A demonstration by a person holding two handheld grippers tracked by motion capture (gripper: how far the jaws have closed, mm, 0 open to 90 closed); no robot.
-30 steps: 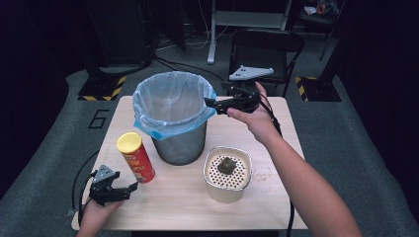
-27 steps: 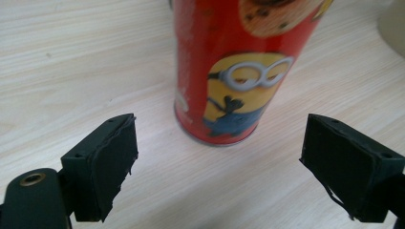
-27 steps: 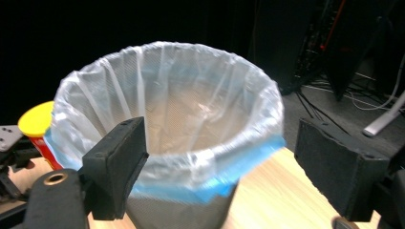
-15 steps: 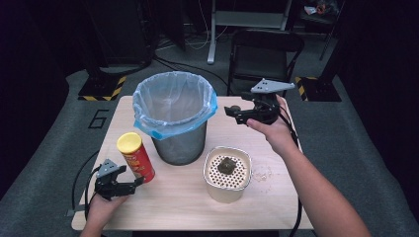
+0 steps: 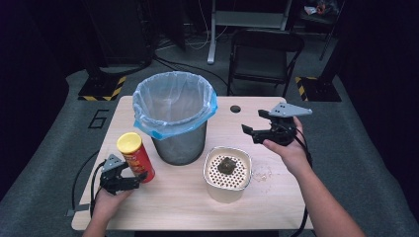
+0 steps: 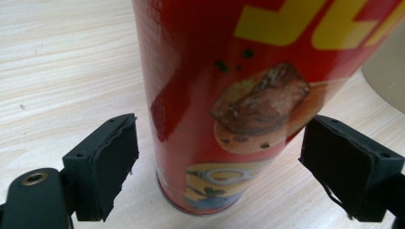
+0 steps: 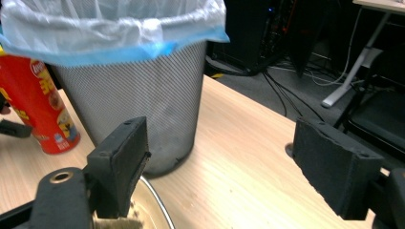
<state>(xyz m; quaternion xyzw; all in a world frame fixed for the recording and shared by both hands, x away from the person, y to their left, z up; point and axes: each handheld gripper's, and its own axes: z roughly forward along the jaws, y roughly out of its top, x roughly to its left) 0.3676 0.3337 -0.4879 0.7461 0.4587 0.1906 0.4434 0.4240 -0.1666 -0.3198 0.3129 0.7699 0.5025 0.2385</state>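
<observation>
the left tongs (image 5: 132,178) sit low at the near left corner of the table (image 5: 178,212), held level in the person's left hand (image 5: 106,200). their two black jaws stand wide apart on either side of the red crisp can (image 5: 135,157), near its foot. in the left gripper view the can (image 6: 248,95) stands upright between the pads (image 6: 112,162), with a clear strip of wood showing on each side, so nothing is squeezed; the jaws have just been closing a little, with the can between them but not touched. the can has a yellow lid and stands just beside the bin (image 5: 175,121), on its left front side.

the bin is a grey mesh one lined with a pale blue bag that folds over the rim. in front of it and to its right stands a cream-coloured round tub (image 5: 227,175) with a dotted inner floor and a dark lump (image 5: 226,164) lying on it. some crumbs (image 5: 262,173) lie on the table just right of the tub.

the right tongs (image 5: 252,131) hang above the table behind and right of the tub, pointing toward the bin, held in the right hand (image 5: 289,150). their jaws are spread wide with nothing between them. in the right gripper view the bin (image 7: 138,95) and the can (image 7: 36,102) stand beyond the jaws, and the tub's rim (image 7: 153,205) shows low between them.
</observation>
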